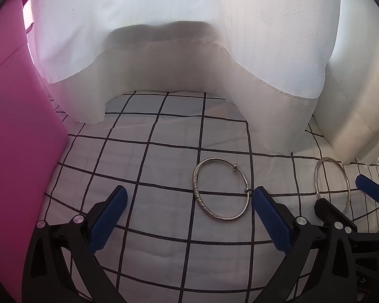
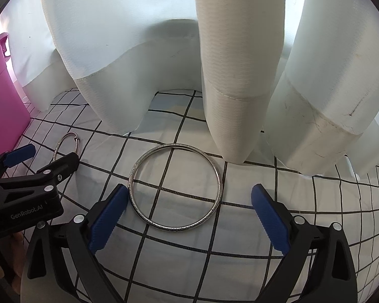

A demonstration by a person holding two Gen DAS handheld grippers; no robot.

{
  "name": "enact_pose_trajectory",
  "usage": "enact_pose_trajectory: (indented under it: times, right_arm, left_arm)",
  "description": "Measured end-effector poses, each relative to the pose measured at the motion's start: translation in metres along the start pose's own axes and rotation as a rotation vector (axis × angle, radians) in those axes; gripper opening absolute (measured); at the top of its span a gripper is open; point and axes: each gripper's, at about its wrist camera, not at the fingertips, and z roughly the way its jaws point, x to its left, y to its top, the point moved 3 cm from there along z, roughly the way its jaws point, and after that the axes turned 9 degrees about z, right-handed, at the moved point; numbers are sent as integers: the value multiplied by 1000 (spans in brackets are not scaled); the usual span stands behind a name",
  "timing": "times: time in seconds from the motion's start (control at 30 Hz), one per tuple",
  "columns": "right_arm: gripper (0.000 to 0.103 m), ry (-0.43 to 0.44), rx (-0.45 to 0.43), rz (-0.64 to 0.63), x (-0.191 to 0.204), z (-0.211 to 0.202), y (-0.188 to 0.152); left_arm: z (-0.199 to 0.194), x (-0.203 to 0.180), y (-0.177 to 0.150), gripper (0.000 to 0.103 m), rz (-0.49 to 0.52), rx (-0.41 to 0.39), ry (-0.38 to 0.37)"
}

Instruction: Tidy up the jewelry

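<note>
Two silver bangles lie flat on a white cloth with a black grid. The engraved bangle with a small clasp [image 1: 197,189] lies just ahead of my left gripper [image 1: 189,199], nearer its right finger. My left gripper is open and empty. The plain bangle [image 2: 136,166] lies between and just ahead of the open, empty fingers of my right gripper [image 2: 189,197]. The plain bangle also shows at the right of the left wrist view [image 1: 347,184]. The engraved bangle shows at the left of the right wrist view [image 2: 59,144], partly hidden by my left gripper [image 2: 48,159].
A pink plastic bin [image 1: 15,126] stands close on the left, also in the right wrist view [image 2: 0,96]. White curtain folds [image 1: 164,63] hang onto the back of the gridded cloth [image 1: 164,240], with a thick fold [image 2: 235,88] just behind the plain bangle.
</note>
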Motion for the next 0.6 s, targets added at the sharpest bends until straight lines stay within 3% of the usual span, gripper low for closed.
enact_pose_trajectory:
  times: [0.27,0.47,0.57,0.6]
  right_arm:
    - [93,-5,-15,12,3,-2,-2]
    - [90,9,-24,9,8,-2,-6]
    - [73,27,-43,-1,13,-8,-9]
    - [72,29,-48,-5,15,-9,-9]
  left_arm:
    - [-1,-1,0,93,10,-14,-1]
    - [-14,-18,-7,61,75,-62,-28]
    - [-19,-24,-10,39,94,-82,-50]
    - [-20,-26,-11,40,99,-85,-46]
